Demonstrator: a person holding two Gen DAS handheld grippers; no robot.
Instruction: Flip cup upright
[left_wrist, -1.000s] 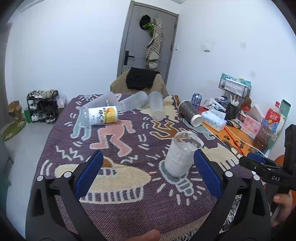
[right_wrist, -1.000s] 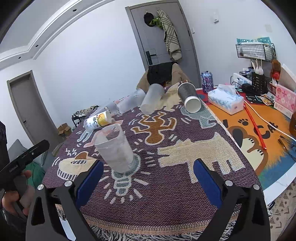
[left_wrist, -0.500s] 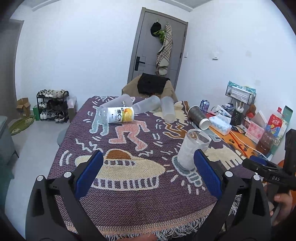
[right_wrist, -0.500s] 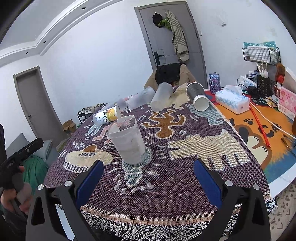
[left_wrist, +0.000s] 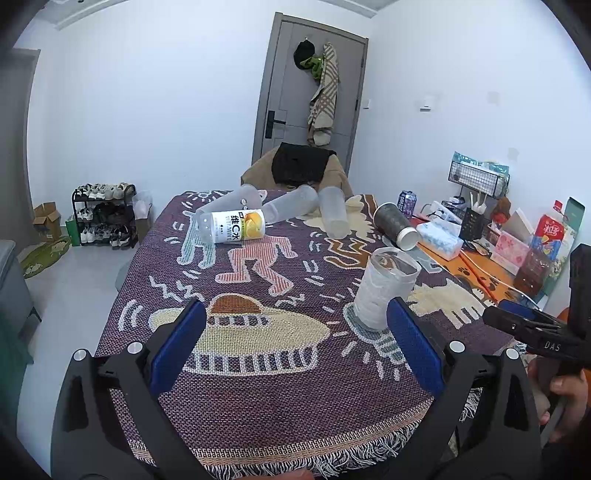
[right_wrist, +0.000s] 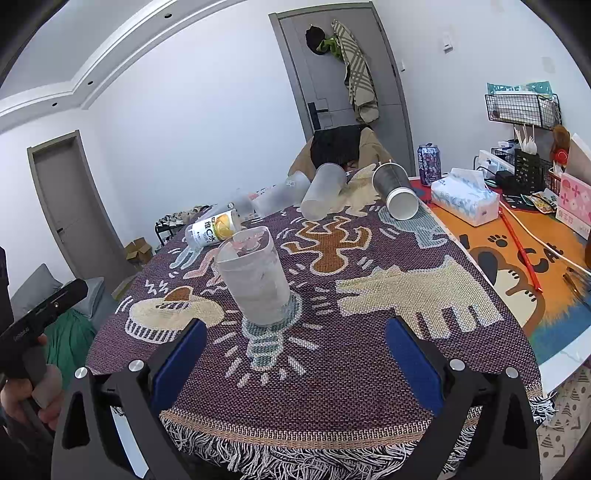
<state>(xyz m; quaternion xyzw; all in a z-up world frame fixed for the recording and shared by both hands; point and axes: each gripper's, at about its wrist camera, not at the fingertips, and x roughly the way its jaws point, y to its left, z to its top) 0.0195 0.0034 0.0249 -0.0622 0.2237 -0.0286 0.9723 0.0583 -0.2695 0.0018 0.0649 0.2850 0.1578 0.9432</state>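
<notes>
A frosted clear plastic cup (left_wrist: 384, 286) stands upright on the patterned tablecloth (left_wrist: 258, 369), mouth up; it also shows in the right wrist view (right_wrist: 255, 278). My left gripper (left_wrist: 295, 354) is open and empty, back near the table's front edge, the cup just beyond its right finger. My right gripper (right_wrist: 295, 363) is open and empty, also near the front edge, the cup ahead and to its left. Several other cups lie on their sides at the far end: frosted ones (left_wrist: 332, 216) and a dark paper cup (left_wrist: 395, 225).
A labelled bottle (left_wrist: 232, 230) lies on its side at the far left. A tissue box (right_wrist: 465, 201), a drink can (right_wrist: 428, 164) and desk clutter sit on the orange mat (right_wrist: 517, 266) to the right. A chair (left_wrist: 303, 170) stands beyond the table.
Both grippers have pulled back from the upright cup toward the front edge of the table and risen. The cup stays standing where it was.
</notes>
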